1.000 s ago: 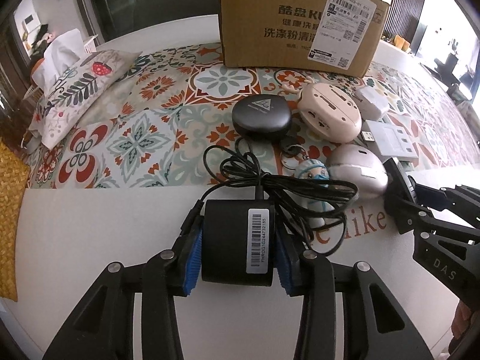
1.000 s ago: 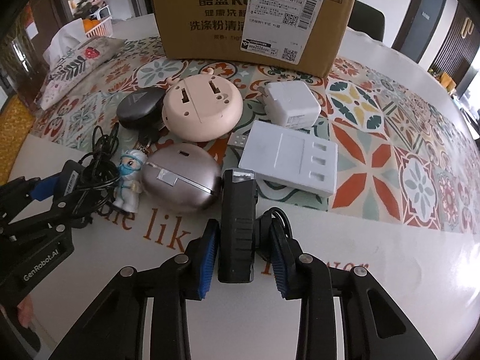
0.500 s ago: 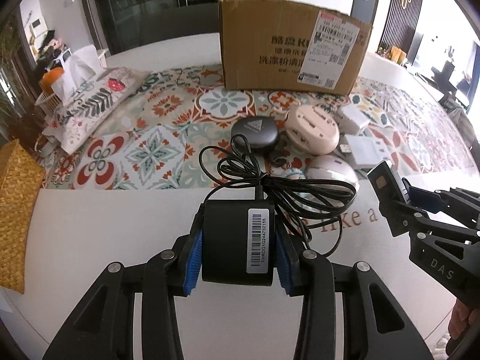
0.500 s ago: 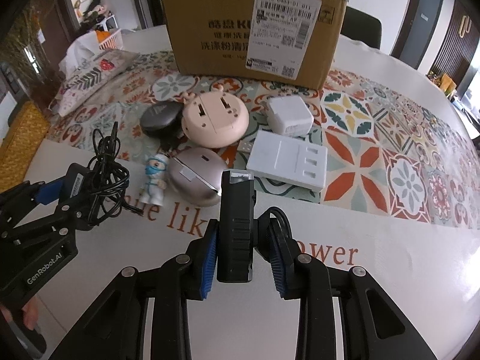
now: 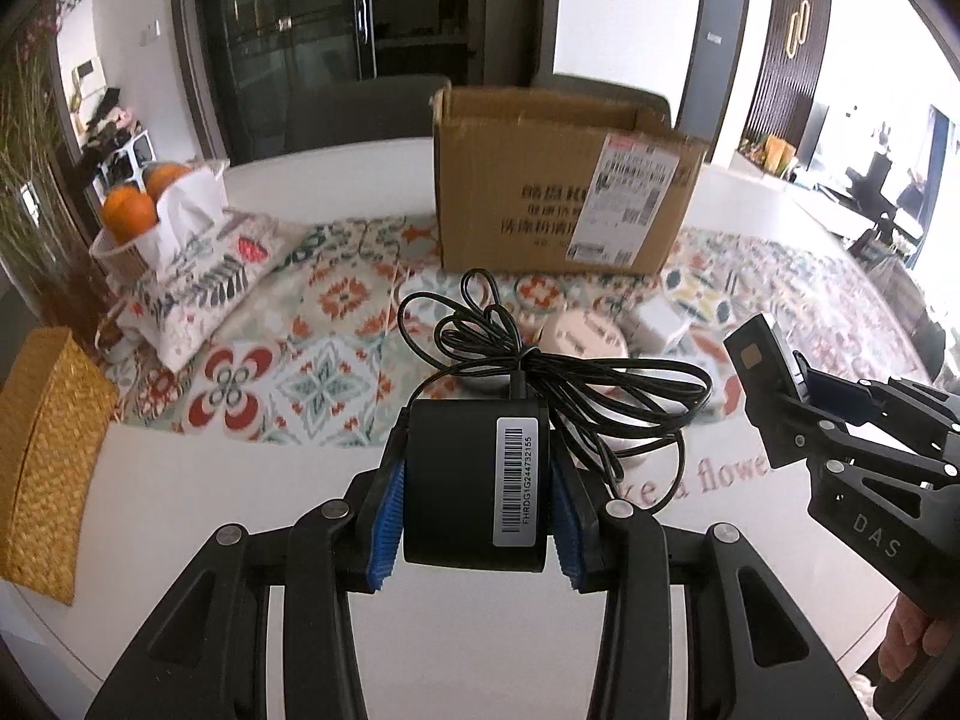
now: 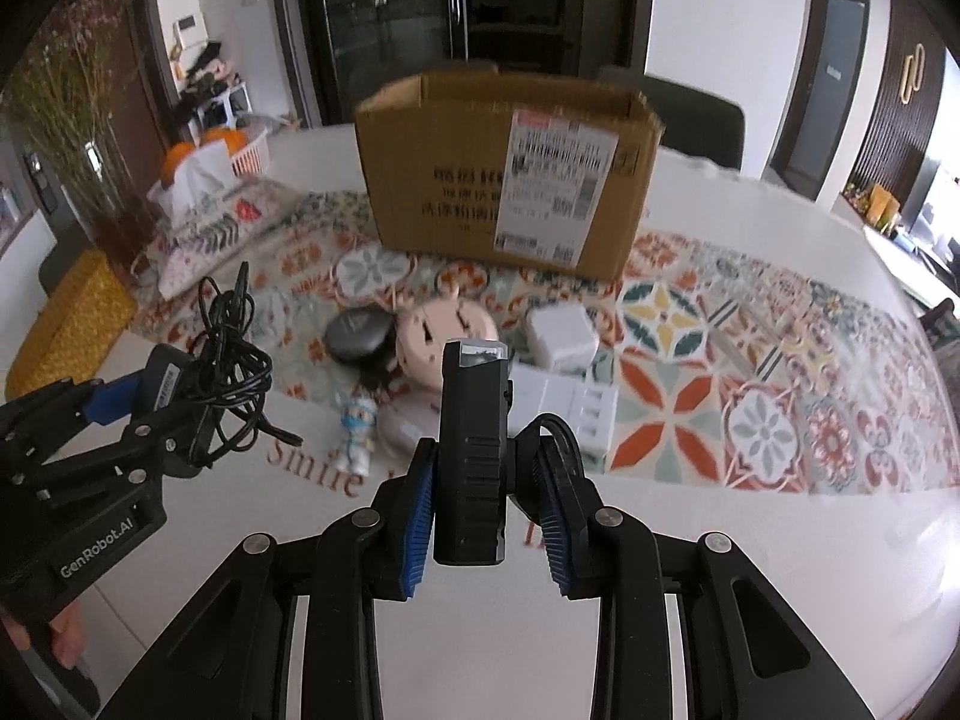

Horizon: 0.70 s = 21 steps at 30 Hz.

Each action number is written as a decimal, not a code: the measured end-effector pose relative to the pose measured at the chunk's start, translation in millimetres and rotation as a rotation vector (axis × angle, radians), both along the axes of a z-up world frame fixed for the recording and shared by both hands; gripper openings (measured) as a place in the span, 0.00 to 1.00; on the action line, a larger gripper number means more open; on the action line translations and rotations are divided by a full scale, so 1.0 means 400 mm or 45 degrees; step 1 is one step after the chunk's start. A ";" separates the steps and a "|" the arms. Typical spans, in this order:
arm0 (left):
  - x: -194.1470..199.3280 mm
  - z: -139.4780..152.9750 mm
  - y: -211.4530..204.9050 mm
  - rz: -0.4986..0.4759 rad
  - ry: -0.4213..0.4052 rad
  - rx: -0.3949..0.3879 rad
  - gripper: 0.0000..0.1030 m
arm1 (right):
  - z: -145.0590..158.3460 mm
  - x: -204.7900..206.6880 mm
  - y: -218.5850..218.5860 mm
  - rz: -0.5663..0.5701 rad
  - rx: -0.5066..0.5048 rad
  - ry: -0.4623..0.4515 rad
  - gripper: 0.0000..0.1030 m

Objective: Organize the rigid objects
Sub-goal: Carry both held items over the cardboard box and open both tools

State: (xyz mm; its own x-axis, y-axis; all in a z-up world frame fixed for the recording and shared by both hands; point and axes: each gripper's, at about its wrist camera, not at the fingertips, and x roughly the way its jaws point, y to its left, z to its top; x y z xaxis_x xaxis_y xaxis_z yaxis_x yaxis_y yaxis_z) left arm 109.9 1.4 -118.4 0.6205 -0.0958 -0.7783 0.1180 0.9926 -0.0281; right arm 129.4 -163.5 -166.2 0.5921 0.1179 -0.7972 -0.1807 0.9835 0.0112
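Note:
My left gripper (image 5: 474, 498) is shut on a black power adapter (image 5: 474, 480) with a barcode label; its tangled black cable (image 5: 540, 372) hangs off the front. It is held above the white table. My right gripper (image 6: 480, 498) is shut on a narrow black device (image 6: 471, 450), also lifted. Each gripper shows in the other's view: the right one (image 5: 798, 396) with its device, the left one (image 6: 120, 402) with the adapter. An open cardboard box (image 6: 504, 180) stands beyond, also in the left wrist view (image 5: 558, 192).
On the patterned runner (image 6: 690, 324) lie a black round case (image 6: 357, 330), a pink round case (image 6: 444, 330), a white charger (image 6: 561, 336), a white flat block (image 6: 576, 408), a small figurine (image 6: 357, 432) and a grey oval case (image 6: 402, 426). A woven yellow box (image 5: 42, 456) and cushion (image 5: 192, 294) sit left.
Both grippers have risen and tilted up with their objects; the box's open top and the room beyond now show. The items on the runner have not moved.

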 end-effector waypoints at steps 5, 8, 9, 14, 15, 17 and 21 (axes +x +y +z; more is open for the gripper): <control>0.014 0.062 -0.005 -0.020 -0.075 -0.010 0.40 | 0.064 0.003 -0.006 -0.018 0.015 -0.085 0.31; 0.026 0.094 -0.008 -0.029 -0.108 -0.025 0.40 | 0.097 0.007 -0.007 -0.028 0.019 -0.131 0.31; 0.030 0.104 -0.009 -0.033 -0.120 -0.028 0.40 | 0.106 0.010 -0.008 -0.031 0.025 -0.140 0.31; 0.056 0.155 -0.019 -0.046 -0.191 -0.033 0.40 | 0.148 0.024 -0.015 -0.047 0.045 -0.205 0.31; 0.062 0.164 -0.021 -0.050 -0.205 -0.031 0.40 | 0.156 0.028 -0.016 -0.051 0.052 -0.218 0.31; 0.076 0.178 -0.025 -0.055 -0.229 -0.031 0.40 | 0.171 0.037 -0.019 -0.060 0.058 -0.242 0.31; 0.106 0.205 -0.034 -0.077 -0.270 -0.041 0.40 | 0.197 0.056 -0.023 -0.066 0.079 -0.284 0.31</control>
